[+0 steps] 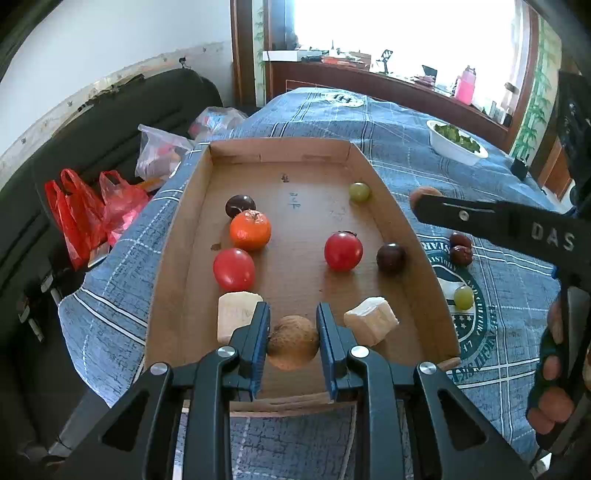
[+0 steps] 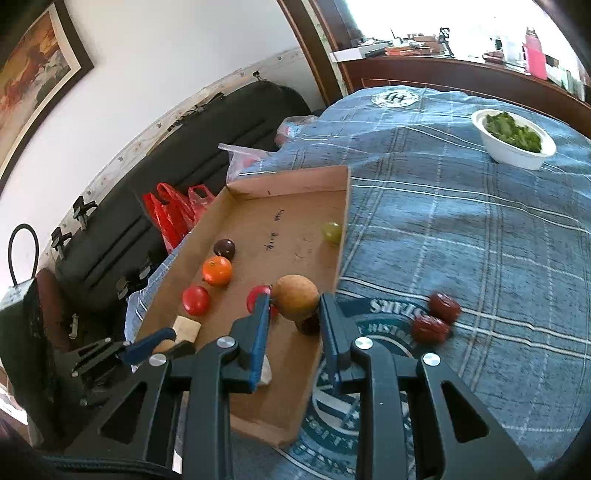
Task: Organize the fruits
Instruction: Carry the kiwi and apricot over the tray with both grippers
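sunlit room seen from a bench
a bright window (image 1: 402,33), white wall (image 1: 110,37), dark sofa (image 1: 122,110) and framed picture (image 2: 33,62) are shown.

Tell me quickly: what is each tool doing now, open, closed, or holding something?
Left tool: closed on a brown round fruit, over the box.
Right tool: closed on another brown round fruit.
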Available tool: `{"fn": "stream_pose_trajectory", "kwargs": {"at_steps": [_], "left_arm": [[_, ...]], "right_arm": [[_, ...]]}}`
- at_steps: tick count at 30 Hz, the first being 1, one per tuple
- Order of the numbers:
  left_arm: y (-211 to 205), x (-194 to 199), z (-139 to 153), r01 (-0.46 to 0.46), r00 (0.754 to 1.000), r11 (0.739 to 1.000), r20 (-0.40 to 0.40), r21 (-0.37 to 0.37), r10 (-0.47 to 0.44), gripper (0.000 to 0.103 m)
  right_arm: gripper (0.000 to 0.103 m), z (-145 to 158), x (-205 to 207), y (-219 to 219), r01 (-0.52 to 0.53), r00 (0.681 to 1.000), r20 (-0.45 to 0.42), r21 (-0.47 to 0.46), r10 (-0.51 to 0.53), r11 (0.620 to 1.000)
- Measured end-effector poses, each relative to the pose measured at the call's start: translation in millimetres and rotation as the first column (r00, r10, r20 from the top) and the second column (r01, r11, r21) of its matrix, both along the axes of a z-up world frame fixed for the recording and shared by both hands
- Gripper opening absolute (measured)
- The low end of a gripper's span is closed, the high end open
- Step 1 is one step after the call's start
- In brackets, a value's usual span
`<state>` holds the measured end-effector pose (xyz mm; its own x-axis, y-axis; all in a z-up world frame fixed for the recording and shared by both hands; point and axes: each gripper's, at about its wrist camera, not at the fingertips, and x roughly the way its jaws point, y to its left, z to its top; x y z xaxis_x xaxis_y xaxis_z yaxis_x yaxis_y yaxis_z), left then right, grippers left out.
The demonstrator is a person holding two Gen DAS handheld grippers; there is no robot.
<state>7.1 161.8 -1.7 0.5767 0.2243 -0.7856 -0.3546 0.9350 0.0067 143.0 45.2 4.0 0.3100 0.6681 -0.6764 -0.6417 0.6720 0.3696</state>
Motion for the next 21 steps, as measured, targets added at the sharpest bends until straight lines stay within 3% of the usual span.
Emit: {"fn": "stream_pose_trajectory", "kwargs": {"at_steps": [21], "left_arm": [[2,15,-11,-0.024,0.999,1.0,-0.04,0.015,0.025,0.024]], "right_arm": [[0.03,-11,29,53,-0.056,0.998,-0.004,-0.072,0.056,0.996]]}}
